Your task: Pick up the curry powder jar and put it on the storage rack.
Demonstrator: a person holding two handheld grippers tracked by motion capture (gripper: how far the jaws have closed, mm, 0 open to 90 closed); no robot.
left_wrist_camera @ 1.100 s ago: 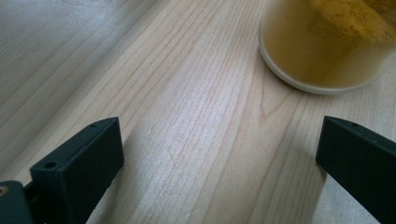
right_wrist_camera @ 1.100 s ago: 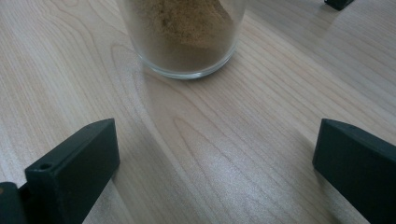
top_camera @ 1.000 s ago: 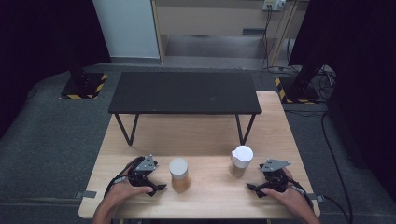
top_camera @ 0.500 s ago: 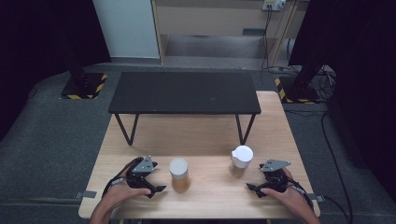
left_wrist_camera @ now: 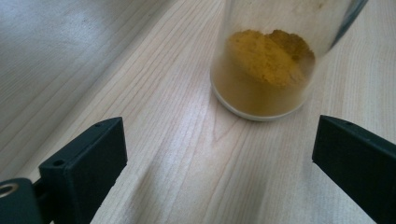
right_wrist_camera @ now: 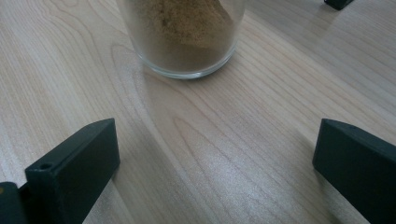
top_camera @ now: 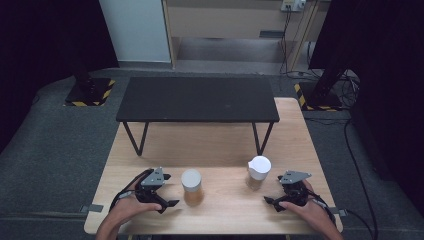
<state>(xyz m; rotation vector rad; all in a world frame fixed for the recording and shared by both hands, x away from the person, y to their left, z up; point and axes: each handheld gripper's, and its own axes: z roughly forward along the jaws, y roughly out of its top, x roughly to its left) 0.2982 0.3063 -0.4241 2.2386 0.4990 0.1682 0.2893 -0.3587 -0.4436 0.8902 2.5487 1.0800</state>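
Our left gripper (top_camera: 169, 197), jaws spread wide and low over the wooden table (top_camera: 220, 145), faces a lidded jar of yellow powder (top_camera: 191, 186) just beside it at 3 o'clock. Our right gripper (top_camera: 270, 202) is likewise spread, with a white-capped glass of brown powder (top_camera: 259, 172) near it at 11 o'clock. At 12 o'clock beyond both stands a low black bench (top_camera: 198, 98)

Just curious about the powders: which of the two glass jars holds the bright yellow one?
The left jar, beside the left gripper. Its powder is bright yellow; the right jar with the spouted white lid holds duller brownish powder.
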